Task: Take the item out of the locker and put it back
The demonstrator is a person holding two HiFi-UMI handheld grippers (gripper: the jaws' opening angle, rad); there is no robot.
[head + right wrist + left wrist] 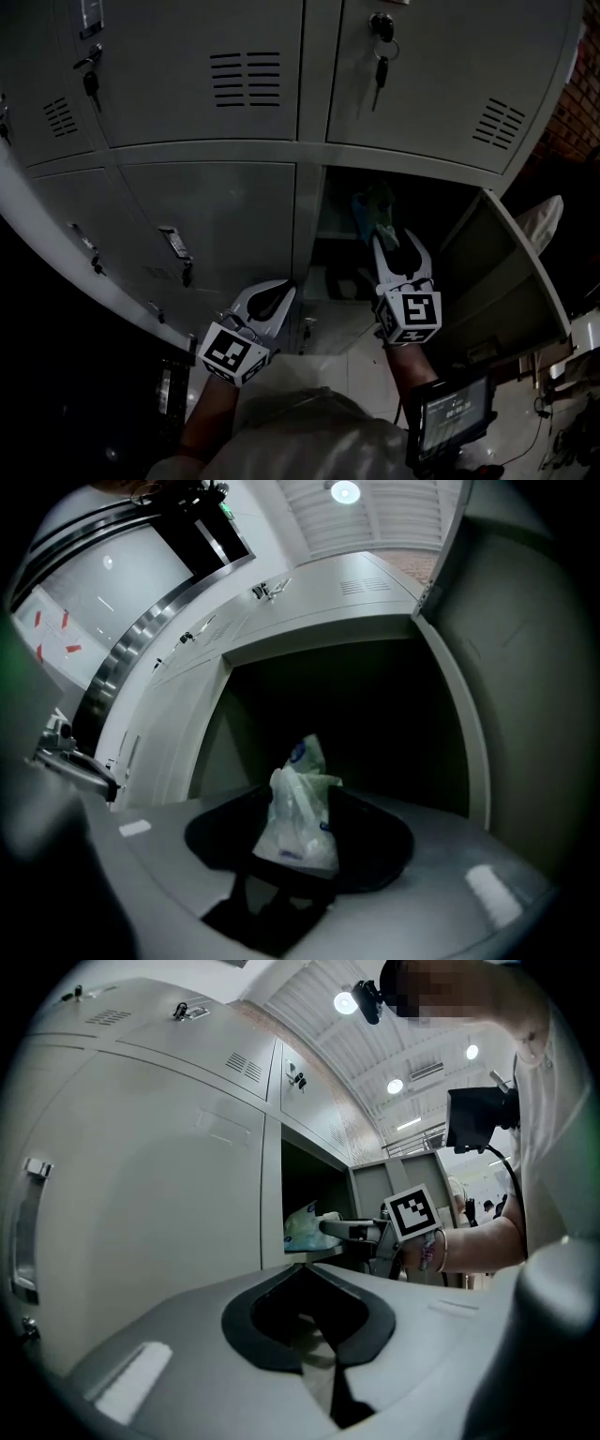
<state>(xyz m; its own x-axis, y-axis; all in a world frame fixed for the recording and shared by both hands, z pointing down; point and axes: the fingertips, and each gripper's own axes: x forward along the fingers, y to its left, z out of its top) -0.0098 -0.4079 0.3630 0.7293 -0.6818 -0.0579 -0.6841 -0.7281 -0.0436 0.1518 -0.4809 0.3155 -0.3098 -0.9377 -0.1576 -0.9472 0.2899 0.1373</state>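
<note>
- The plastic packet point(300, 817) stands upright between the jaws of the right gripper point(392, 246). It is just inside the open locker compartment point(441, 192), near the front edge of its shelf point(336, 236).
- These jaws stand slightly apart around the packet. In the dim light they seem not to press it.
- Risk: as the gripper draws back, a jaw could snag the loose film and drag the packet off the shelf.
- Risk: so near the edge, the soft packet may topple forward.
- Risk: the open door point(506, 281) hangs close on the right and could be knocked.
- The left gripper point(277, 292), jaws together and empty, waits outside by the closed doors point(220, 225).
- The packet is pale, crinkled, translucent film with blue print, gathered to a peak on top.
</note>
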